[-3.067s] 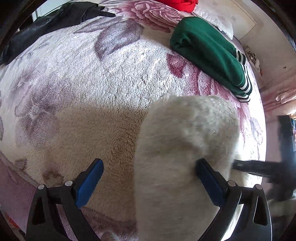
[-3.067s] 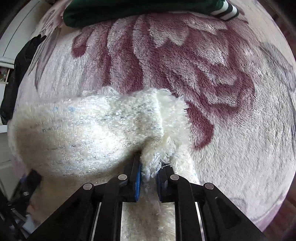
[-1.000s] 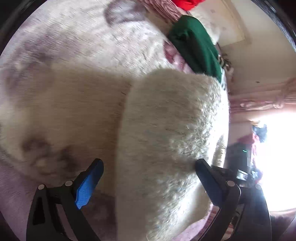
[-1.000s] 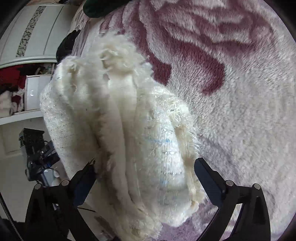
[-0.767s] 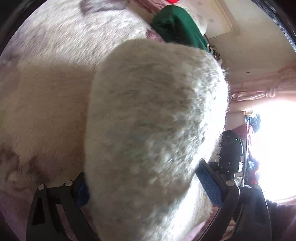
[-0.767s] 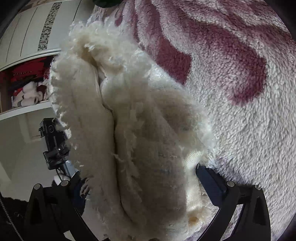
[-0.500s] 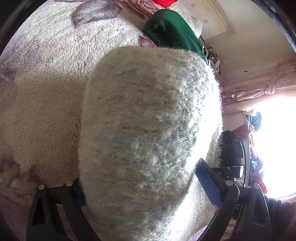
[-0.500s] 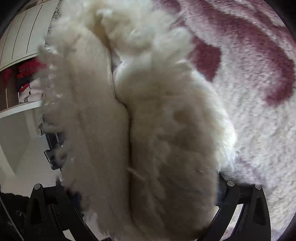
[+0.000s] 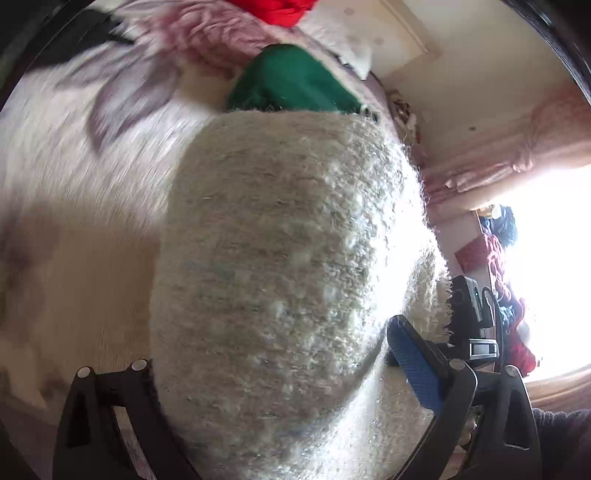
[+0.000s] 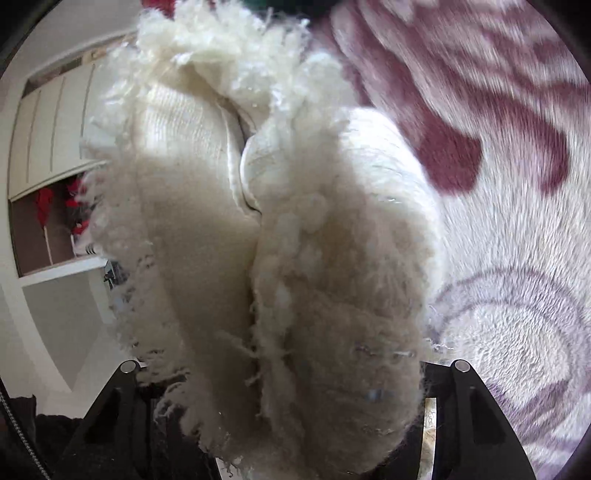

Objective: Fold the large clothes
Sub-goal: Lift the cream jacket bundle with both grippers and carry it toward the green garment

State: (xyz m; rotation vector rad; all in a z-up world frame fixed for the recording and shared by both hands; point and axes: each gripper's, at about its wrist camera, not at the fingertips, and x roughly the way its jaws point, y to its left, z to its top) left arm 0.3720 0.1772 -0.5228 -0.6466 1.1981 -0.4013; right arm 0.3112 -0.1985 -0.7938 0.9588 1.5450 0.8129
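Looked onto a floral fleece blanket, blurred beyond both tongs. Found one cream fuzzy sweater bundled between the jaws of the left tongs and the right tongs, hiding much of the bed. Saw left jaws wide, one pad buried, grip impossible to judge; right jaws closing around fluff, both pads hidden. Counted three garments past the left tongs: green, black, red, cut off. Made out a shelf left of the right tongs, holding red items.

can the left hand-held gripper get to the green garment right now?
Probably not. The bundled cream fuzzy sweater fills the left hand-held gripper between its fingers and covers the near edge of the green garment beyond it on the floral blanket.
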